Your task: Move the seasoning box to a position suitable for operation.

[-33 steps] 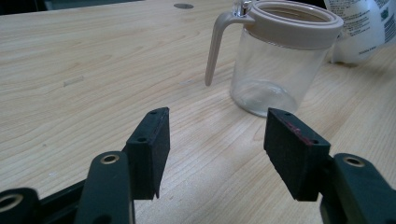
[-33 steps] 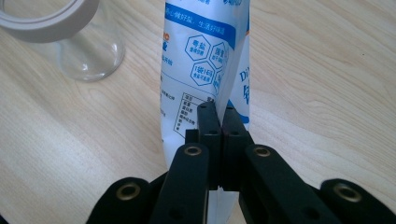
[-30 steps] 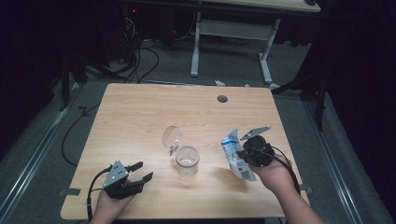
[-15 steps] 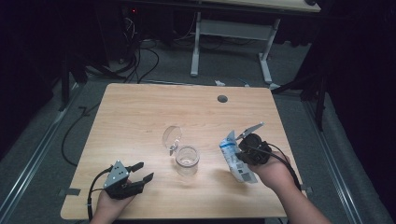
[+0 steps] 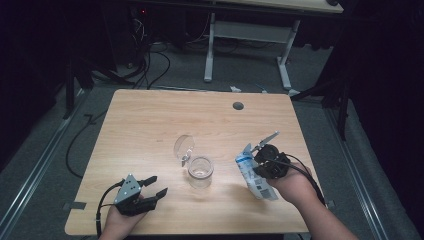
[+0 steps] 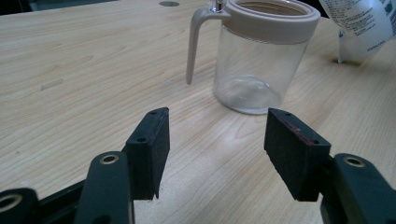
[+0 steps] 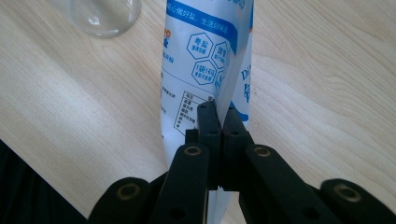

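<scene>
The right gripper [image 5: 256,159] is pinching a white-and-blue pouch [image 5: 252,171] upright just right of the open glass jar [image 5: 200,171], apparently for pouring, while the left gripper [image 5: 154,186] is idling released near the jar's left.

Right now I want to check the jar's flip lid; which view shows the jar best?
The high view: the whole jar stands mid-table with its clear lid swung open. The left gripper view shows its body, rim and handle close up, lid cut off. The right gripper view catches just its base.

Jar [image 5: 201,171] mid-table [image 5: 150,120]; pouch [image 5: 254,175] right of it; lid [image 5: 184,147] behind.
</scene>
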`<state>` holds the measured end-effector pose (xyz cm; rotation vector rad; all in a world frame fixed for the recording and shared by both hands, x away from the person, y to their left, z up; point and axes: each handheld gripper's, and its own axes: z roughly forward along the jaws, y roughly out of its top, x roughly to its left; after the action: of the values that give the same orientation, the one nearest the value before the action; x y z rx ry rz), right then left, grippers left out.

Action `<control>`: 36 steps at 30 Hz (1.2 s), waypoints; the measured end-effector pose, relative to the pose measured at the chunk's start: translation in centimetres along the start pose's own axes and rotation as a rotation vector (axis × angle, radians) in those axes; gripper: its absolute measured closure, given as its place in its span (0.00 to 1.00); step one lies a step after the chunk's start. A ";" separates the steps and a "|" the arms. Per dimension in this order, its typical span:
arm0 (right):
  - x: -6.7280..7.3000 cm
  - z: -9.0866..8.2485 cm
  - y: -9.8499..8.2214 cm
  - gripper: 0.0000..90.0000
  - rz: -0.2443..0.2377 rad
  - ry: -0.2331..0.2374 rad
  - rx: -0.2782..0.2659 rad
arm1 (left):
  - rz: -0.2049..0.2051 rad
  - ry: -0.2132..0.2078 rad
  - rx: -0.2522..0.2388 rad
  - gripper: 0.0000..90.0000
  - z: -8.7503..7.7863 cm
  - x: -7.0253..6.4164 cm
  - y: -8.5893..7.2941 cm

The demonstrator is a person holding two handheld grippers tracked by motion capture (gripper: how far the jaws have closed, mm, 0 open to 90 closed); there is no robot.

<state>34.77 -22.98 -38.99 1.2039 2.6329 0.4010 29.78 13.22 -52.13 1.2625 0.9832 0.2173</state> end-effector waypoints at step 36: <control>1.0 -1.0 0.3 1.00 0.008 0.040 0.045 | 0.022 -0.165 0.060 0.45 2.6 -6.0 -2.2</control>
<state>34.09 -22.20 -38.01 1.2332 2.6850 0.3735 27.32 6.88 -51.13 1.3249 0.8394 0.0993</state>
